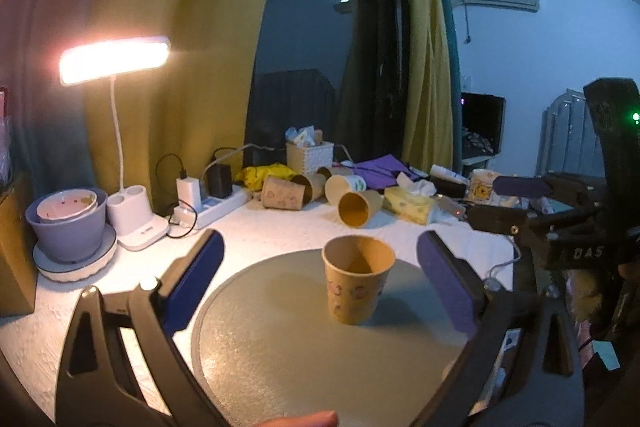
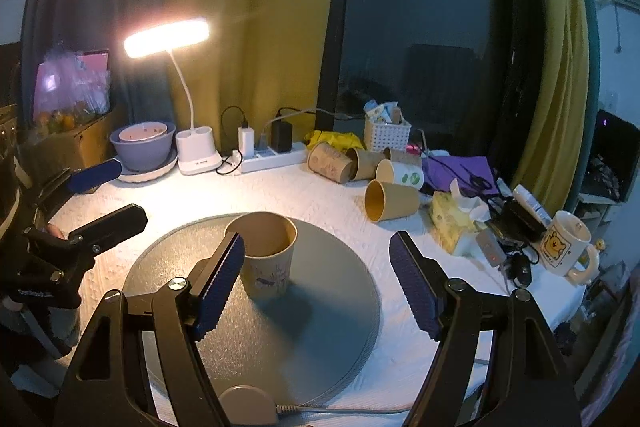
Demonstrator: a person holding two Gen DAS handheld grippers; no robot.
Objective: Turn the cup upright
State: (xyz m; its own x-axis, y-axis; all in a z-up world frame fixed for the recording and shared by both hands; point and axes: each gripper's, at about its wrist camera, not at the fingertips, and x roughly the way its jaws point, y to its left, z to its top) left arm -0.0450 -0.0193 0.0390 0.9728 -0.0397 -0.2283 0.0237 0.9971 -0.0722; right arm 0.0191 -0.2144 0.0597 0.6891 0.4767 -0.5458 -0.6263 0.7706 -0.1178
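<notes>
A brown paper cup point(image 1: 356, 283) stands upright, mouth up, on a round grey mat point(image 1: 280, 355). My left gripper point(image 1: 320, 275) is open and empty, its blue pads on either side of the cup and a little short of it. In the right wrist view the same cup point(image 2: 266, 259) stands on the mat point(image 2: 320, 327), just beyond the left finger point(image 2: 218, 283). My right gripper point(image 2: 316, 283) is open and empty. The right gripper also shows at the right edge of the left wrist view point(image 1: 520, 199), and the left gripper at the left edge of the right wrist view point(image 2: 96, 195).
Several paper cups point(image 2: 372, 171) lie on their sides at the back of the white table. A lit desk lamp point(image 2: 188, 99), power strip point(image 2: 276, 157), purple bowl point(image 2: 142, 147), tissue pack point(image 2: 456, 223) and bear mug point(image 2: 564, 243) stand around. A white puck with a cable point(image 2: 248, 407) lies at the front.
</notes>
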